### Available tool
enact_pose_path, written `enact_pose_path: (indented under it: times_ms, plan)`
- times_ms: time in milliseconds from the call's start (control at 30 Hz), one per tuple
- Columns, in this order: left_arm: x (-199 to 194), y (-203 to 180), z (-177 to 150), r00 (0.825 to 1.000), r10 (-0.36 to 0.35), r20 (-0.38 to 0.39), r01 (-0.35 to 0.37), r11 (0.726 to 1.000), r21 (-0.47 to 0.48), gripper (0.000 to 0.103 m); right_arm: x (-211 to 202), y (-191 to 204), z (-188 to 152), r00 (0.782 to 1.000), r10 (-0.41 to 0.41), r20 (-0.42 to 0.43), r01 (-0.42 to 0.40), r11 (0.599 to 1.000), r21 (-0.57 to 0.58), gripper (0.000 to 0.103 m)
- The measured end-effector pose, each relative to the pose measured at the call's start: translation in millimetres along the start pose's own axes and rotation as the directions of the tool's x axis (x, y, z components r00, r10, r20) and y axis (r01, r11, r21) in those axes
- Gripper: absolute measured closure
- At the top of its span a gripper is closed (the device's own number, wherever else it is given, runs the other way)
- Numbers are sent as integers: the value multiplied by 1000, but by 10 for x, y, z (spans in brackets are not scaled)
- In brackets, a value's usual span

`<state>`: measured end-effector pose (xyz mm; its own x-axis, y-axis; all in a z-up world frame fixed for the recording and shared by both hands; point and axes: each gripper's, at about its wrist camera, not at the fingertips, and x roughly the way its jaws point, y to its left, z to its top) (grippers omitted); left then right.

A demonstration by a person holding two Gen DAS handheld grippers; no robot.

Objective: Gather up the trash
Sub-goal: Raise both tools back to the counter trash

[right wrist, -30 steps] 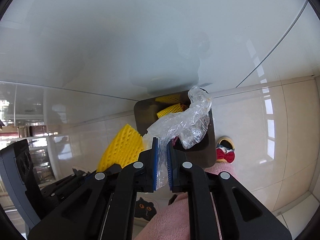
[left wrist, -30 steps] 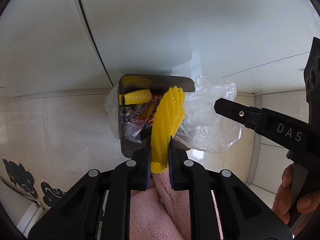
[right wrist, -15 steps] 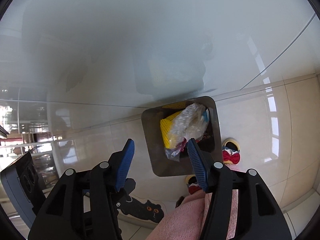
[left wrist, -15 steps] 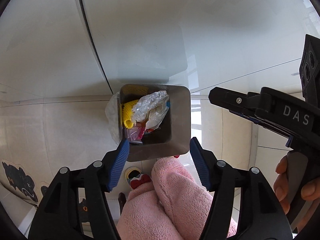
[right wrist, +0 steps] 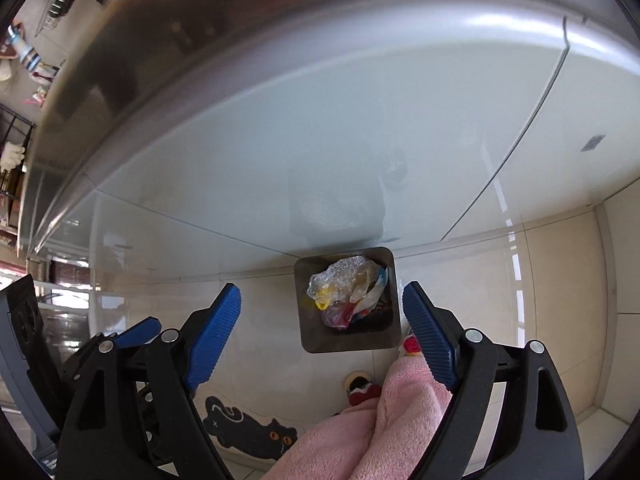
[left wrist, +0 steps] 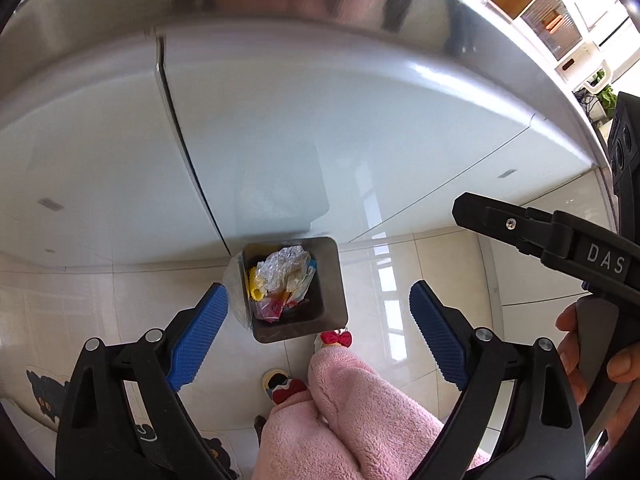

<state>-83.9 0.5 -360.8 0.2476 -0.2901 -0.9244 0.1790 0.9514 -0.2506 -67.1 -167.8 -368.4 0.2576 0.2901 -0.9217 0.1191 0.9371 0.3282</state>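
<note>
Both black, blue-padded grippers, left (left wrist: 318,334) and right (right wrist: 322,330), hang with jaws opening and nothing between them, above the square grey metal bin (left wrist: 334,280) holding crumpled clear plastic (left wrist: 284,266) and yellow foam netting (left wrist: 254,286).

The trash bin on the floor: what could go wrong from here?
1. The crumpled clear plastic lies loose on top in the trash bin; it may spring up and fall out.
2. The bin looks rather full, so more trash might spill.
3. The slippered foot stands close beside the bin and could knock it.
</note>
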Motion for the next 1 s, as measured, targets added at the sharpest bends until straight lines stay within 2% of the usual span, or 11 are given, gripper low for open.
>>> enact_pose_path:
  times_ms: [167,367,467,633,833,1000]
  plan:
    - [-543,-169,153,995,-14,98,10,999,39,14,-723,121,118,991,-10,136,15,999,-38,4]
    - [-1023,-304,496,979,-19,202,6,998,64,14,-1366,119,433,961,-10,275,24,999,-48,3]
    - [-1063,-357,703,970,-23,243,4,997,77,14,-1557,84,652,945,-6,327,22,999,-45,3]
    - [-1176,-495,1153,955,-24,295,-5,995,97,14,-1723,41,1048,925,-21,380,44,998,-53,3]
    - [-1118,-659,1736,938,-31,344,-7,994,108,14,-1693,-118,1594,924,-34,381,54,998,-42,3]
    - [-1004,-756,2181,932,-19,362,-25,993,117,16,-1572,-247,2059,927,-41,373,69,996,-61,3]
